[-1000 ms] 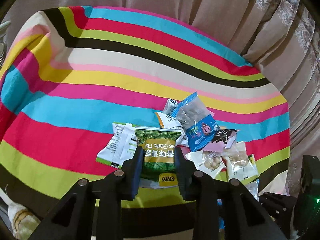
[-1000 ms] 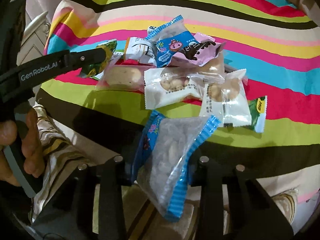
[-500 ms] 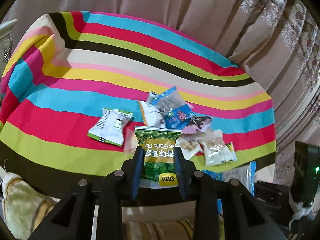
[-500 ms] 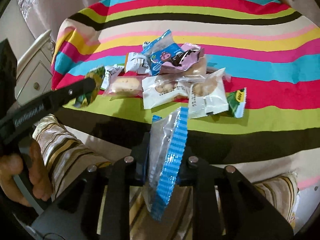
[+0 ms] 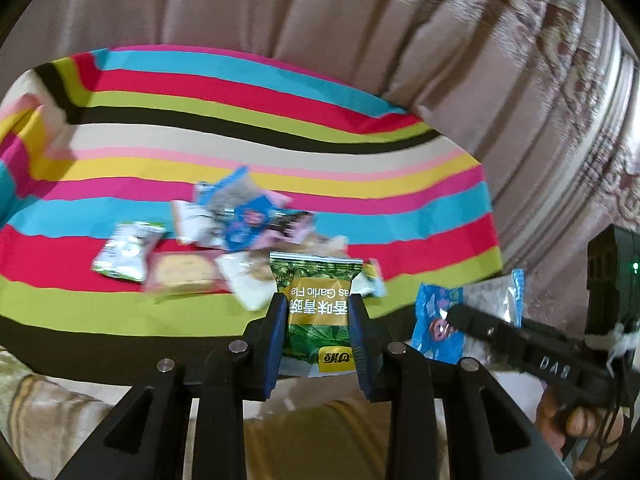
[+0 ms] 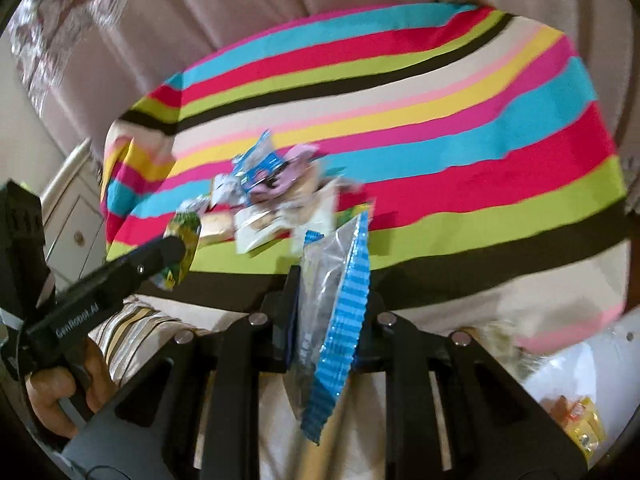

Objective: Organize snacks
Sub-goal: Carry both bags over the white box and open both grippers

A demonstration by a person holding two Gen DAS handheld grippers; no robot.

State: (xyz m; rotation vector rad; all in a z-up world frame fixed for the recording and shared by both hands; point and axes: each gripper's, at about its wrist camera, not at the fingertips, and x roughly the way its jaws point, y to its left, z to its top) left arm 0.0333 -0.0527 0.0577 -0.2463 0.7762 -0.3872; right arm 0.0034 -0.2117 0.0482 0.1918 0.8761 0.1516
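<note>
Striped cloth in bands of red, lime, turquoise, pink, yellow, cream and dark brown [image 5: 248, 92] covers the whole surface, with pale folded curtains [image 5: 440, 20] hanging behind it. Near the cloth's front edge lies a loose heap of small wrapped snacks [image 5: 224, 240]: white, pink, blue and clear packets overlapping one another, too blurred to count.

Both tools are carrying. The left gripper [image 5: 318, 330] is clamped on a green foil pea packet with a gold label panel [image 5: 316, 300], pinched at its sides with the printing upside down to the camera; it hangs in front of the heap, clear of the cloth. The right gripper [image 6: 330, 312] has just closed fully, and its jaws now pinch a clear plastic packet with a blue crimped edge [image 6: 332, 300], held edge-on and drooping below the fingers. From the left wrist view the same packet shows a cartoon print on a blue panel [image 5: 438, 328].

The step in hand looks like the carry: 2 snacks picked and on their way to wherever they are sorted. At the lower right of the right wrist view, a white bag or container with yellow packets inside [image 6: 580, 416] may be the destination, though I cannot be sure. The next move calls for bringing each packet over its place and opening the jaws; the limp clear packet may swing or snag.
</note>
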